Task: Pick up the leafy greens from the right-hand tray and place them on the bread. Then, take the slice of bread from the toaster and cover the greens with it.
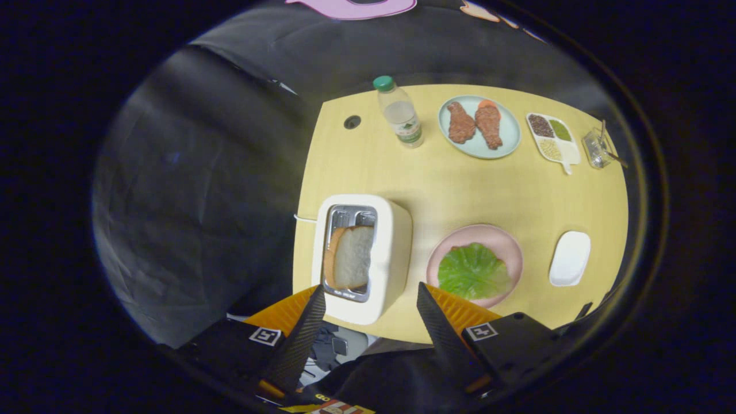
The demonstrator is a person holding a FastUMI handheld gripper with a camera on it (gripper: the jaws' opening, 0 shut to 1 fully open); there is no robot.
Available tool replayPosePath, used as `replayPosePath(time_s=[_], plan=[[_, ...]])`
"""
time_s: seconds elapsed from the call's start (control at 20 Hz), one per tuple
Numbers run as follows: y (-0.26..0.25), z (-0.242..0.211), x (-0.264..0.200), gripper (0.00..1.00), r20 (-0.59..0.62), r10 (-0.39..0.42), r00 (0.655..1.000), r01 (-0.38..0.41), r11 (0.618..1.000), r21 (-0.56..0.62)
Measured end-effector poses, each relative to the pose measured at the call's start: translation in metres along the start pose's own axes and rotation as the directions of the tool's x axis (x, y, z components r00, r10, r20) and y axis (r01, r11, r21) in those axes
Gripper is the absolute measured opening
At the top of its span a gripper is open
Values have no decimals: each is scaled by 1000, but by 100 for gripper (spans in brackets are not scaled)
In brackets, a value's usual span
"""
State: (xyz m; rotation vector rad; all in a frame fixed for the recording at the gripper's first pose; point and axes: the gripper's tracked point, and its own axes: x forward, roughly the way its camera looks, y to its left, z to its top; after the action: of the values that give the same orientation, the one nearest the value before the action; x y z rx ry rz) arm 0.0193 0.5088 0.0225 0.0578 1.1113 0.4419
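overhead, the gripper point(371, 299) hangs above the near edge of the yellow table point(460, 190), its two dark fingers point(305, 330) spread wide and holding nothing. between them, just ahead, stands the white toaster point(391, 253) with a slice of bread point(352, 256) upright in its slot. to the right of the toaster sits a pink plate point(506, 241) with the leafy greens point(472, 271) lying flat on it, just beyond the right finger. further right lies a white tray point(570, 258). at the far side, from left to right, stand a bottle point(399, 112), a pale blue plate point(509, 141) with two pieces of meat point(474, 122), a divided dish point(553, 140) and a small clear container point(597, 148).
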Motion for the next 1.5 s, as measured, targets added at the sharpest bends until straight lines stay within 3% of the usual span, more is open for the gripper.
replayPosePath(time_s=[0.45, 0.9, 1.05, 1.3, 1.5], plan=[[30, 6, 62, 99, -66, -74, 995, 70, 995, -68], [25, 1, 85, 58, -91, -141, 986, 132, 986, -103], [13, -1, 84, 41, -119, -189, 975, 176, 978, -111], [6, 1, 80, 12, -92, -200, 975, 189, 975, -118], [10, 3, 64, 12, -70, -161, 985, 154, 983, -96]])
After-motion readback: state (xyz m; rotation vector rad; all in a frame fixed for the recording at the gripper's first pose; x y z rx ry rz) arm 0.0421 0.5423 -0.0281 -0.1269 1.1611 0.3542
